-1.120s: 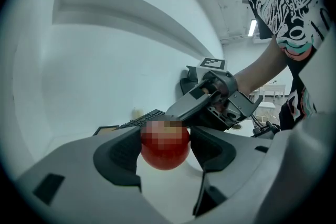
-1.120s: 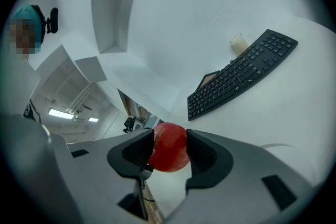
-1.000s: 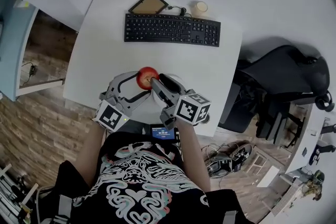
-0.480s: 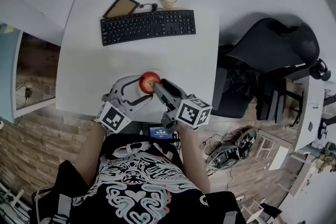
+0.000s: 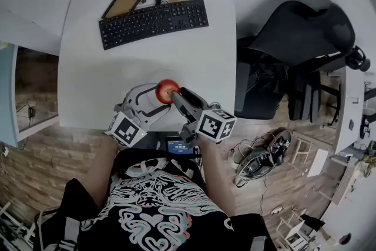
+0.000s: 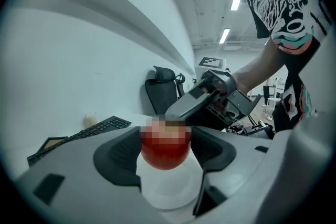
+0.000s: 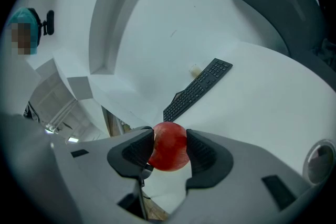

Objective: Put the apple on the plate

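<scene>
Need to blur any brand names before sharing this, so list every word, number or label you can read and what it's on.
Nothing here reads clearly enough to quote.
Keyboard: key legends too small to read.
Small screen at the person's waist: light characters on blue, too blurred to read.
Left marker cube and right marker cube: black-and-white square patterns, no letters.
T-shirt: swirling print, no readable words.

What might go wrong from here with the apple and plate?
The round apple, pinched at its sides by the right gripper, may roll off the small plate once released. The plate lies near the table's front edge, so a rolling apple may fall off. The left gripper close by may get bumped.
</scene>
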